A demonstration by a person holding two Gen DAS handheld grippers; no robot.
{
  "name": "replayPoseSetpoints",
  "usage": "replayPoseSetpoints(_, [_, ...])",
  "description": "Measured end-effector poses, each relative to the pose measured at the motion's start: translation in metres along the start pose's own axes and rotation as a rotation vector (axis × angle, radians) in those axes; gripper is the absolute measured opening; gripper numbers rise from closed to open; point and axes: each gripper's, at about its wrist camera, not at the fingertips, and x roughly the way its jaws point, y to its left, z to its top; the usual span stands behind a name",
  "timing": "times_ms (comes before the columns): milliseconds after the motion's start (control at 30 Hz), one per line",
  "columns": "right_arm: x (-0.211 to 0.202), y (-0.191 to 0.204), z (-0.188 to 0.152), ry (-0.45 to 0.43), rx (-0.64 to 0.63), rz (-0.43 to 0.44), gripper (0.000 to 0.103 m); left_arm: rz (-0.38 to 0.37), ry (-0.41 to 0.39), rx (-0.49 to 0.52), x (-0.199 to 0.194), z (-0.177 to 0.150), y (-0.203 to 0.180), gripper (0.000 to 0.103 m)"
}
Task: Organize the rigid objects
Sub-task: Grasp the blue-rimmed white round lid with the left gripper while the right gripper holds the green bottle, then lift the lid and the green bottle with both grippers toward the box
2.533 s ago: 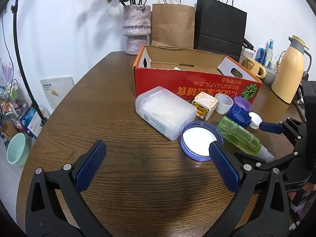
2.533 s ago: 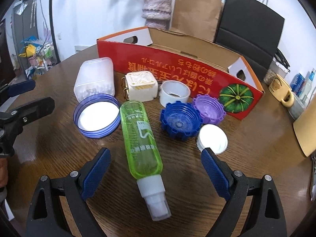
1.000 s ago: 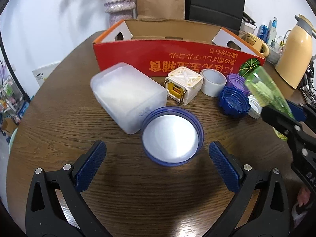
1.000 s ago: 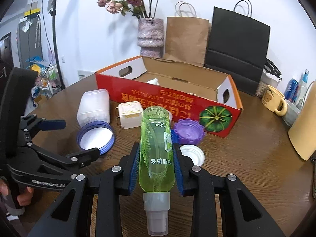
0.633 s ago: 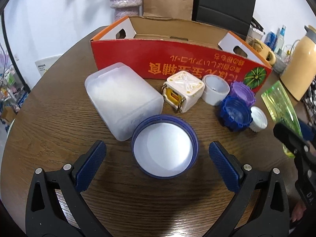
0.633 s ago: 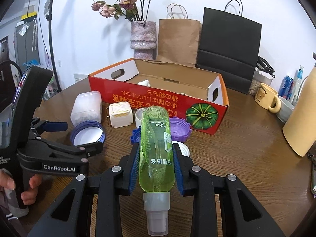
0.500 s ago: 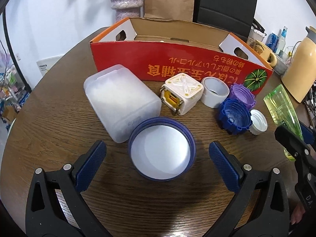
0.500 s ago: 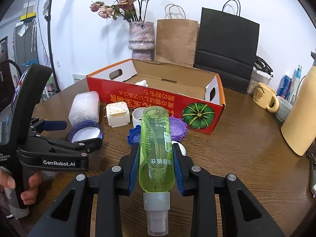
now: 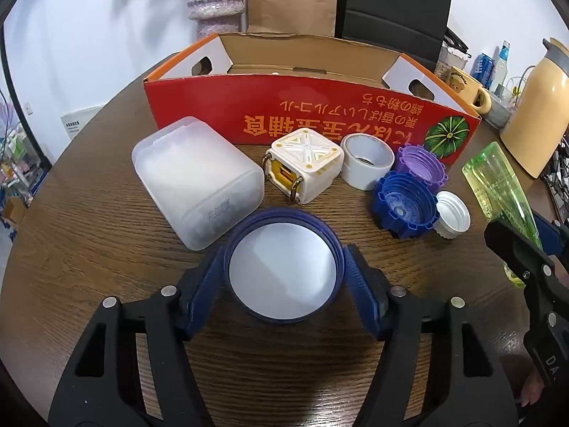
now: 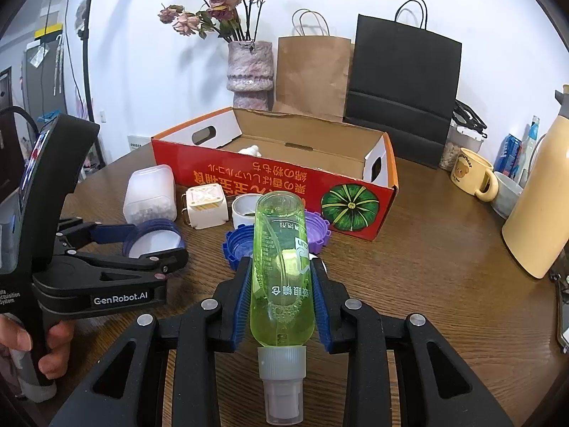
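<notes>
A wide blue lid (image 9: 282,274) with a white inside lies on the brown table, open side up. My left gripper (image 9: 284,254) is closing its jaws around it, and the blue pads touch the rim on both sides. The right wrist view shows the same grip from the side, with the left gripper (image 10: 153,245) low at the lid (image 10: 151,240). My right gripper (image 10: 282,265) is shut on a green spray bottle (image 10: 281,224), held above the table with its nozzle towards the camera. The bottle (image 9: 494,178) also shows at the right of the left wrist view. The red cardboard box (image 9: 320,114) stands open behind.
Before the box lie a clear plastic tub (image 9: 199,181), a white cube (image 9: 304,162), a tape roll (image 9: 366,170), a purple cap (image 9: 421,169), a blue cap (image 9: 405,206) and a white cap (image 9: 451,213). A yellow thermos (image 10: 540,206), a mug (image 10: 471,174), a vase and paper bags stand behind.
The left jaws have come in from wide open onto the blue lid's rim. The right gripper picked up the green bottle earlier and now holds it almost still.
</notes>
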Motion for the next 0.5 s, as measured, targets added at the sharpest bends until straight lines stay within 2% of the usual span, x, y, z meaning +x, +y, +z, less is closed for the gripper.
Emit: replayPoseSetpoints(500, [-0.006, -0.002, 0.0, -0.024, 0.011, -0.025, 0.035, -0.03, -0.069, 0.033, -0.018, -0.003, -0.005, 0.063])
